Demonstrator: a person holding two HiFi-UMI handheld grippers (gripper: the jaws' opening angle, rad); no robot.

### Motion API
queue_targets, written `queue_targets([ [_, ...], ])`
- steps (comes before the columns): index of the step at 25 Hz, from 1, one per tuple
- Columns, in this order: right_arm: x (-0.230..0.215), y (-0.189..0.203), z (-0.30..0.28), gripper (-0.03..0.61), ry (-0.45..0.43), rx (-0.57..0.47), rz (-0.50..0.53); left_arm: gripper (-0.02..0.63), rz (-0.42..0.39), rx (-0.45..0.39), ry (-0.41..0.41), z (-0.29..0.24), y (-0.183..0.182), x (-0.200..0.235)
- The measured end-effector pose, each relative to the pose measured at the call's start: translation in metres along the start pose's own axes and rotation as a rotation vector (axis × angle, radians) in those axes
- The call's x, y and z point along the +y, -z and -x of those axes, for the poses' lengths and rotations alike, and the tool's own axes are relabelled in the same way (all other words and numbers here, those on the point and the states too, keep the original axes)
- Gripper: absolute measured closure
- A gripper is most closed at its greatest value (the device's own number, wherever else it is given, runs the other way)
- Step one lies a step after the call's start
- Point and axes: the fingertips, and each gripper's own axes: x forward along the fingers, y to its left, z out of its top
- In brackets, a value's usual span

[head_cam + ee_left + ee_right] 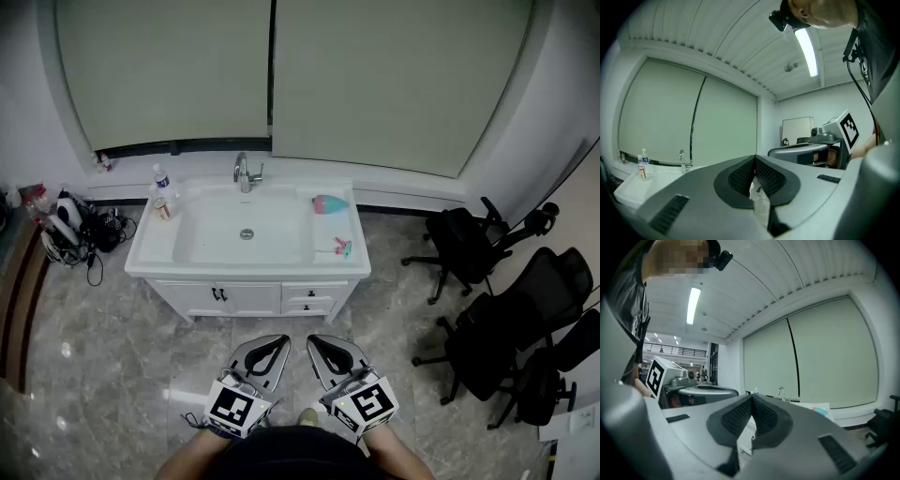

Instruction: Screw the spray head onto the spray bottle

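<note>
Your two grippers hang at the bottom centre of the head view, side by side and pointing up the frame. The left gripper (271, 341) has its jaws pressed together with nothing between them, and so has the right gripper (322, 341). Both are over the marble floor (112, 375), well short of the task's things.

Above them, mid-frame, stands one white sink cabinet (178, 277). On its right-hand ledge lies the one spray head (342, 247), small, teal and pink, near the front edge. Further back on that same ledge the one spray bottle (330, 203), teal with a pink end, lies on its side. The two are apart.

One faucet (247, 173) stands at the back of the basin. Two small bottles (160, 178) stand at the back left corner.

At the left edge a tangle of cables (80, 234) lies on the floor. At the right stand at least three black office chairs (464, 242). Two pale blinds (164, 70) fill the top of the frame.
</note>
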Motion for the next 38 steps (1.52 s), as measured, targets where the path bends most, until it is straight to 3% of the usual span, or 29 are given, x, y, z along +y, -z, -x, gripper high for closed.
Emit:
queue_targets([
  [13, 0.0, 0.0, 0.0, 0.578, -0.006, 0.002, 0.001, 0.609, -0.001, -0.001, 0.01, -0.003, -0.001, -0.001],
  [19, -0.003, 0.006, -0.004, 0.578, -0.008, -0.012, -0.096, 0.609, 0.016, 0.032, 0.034, 0.0, 0.011, 0.001],
  [27, 0.003, 0.017, -0.044, 0.577, 0.056, 0.031, -0.134, 0.609, 0.015, 0.093, 0.113, -0.001, 0.033, 0.047],
  [33, -0.028, 0.021, -0.053, 0.577, 0.153, 0.036, -0.137, 0.607, -0.014, 0.119, 0.177, -0.046, 0.043, 0.072],
  [38, -0.084, 0.031, -0.064, 0.577, 0.204, 0.04, -0.149, 0.606, -0.059, 0.163, 0.192, -0.123, 0.056, 0.103],
])
